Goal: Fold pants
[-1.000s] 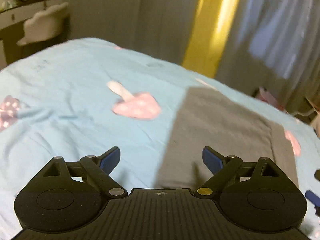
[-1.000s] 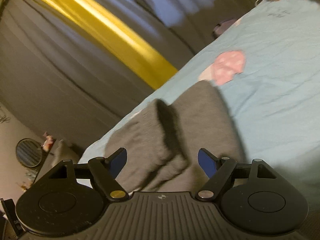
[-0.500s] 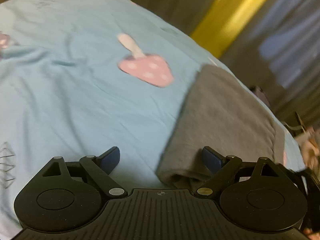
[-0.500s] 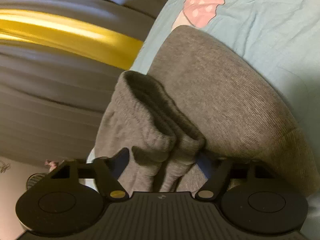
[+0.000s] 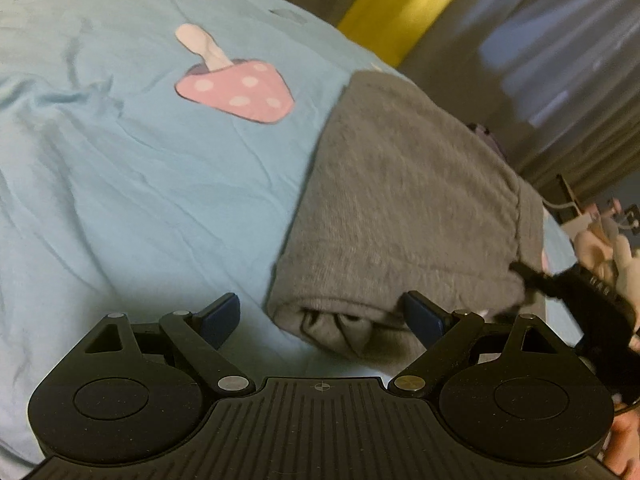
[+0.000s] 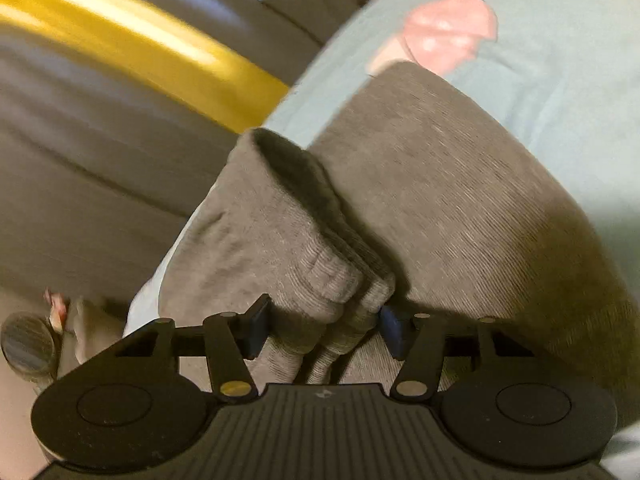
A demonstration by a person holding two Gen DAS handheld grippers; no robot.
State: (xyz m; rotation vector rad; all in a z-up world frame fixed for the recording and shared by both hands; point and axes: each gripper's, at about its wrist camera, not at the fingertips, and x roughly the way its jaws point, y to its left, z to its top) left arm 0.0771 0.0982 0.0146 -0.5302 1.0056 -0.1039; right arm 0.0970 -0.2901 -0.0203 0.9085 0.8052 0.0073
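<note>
Grey knit pants [image 5: 400,208] lie folded on a light blue bedsheet [image 5: 120,168]. My left gripper [image 5: 320,320] is open, with the near folded corner of the pants between its blue pads [image 5: 218,318]. My right gripper [image 6: 322,328] has its jaws partly closed around the ribbed leg cuffs [image 6: 332,292], both pads touching the fabric. The rest of the pants [image 6: 460,208] spreads out beyond it. The right gripper's black body [image 5: 592,292] shows at the right edge of the left wrist view.
A pink mushroom print [image 5: 236,84] marks the sheet left of the pants; another [image 6: 448,32] shows beyond them. Grey curtains with a yellow stripe [image 6: 152,56] hang behind the bed. A round mirror [image 6: 28,346] stands far left.
Both grippers moved down and in toward the pants. The right jaws narrowed from wide open onto the leg cuffs. The left gripper came to the folded corner and stayed open.
</note>
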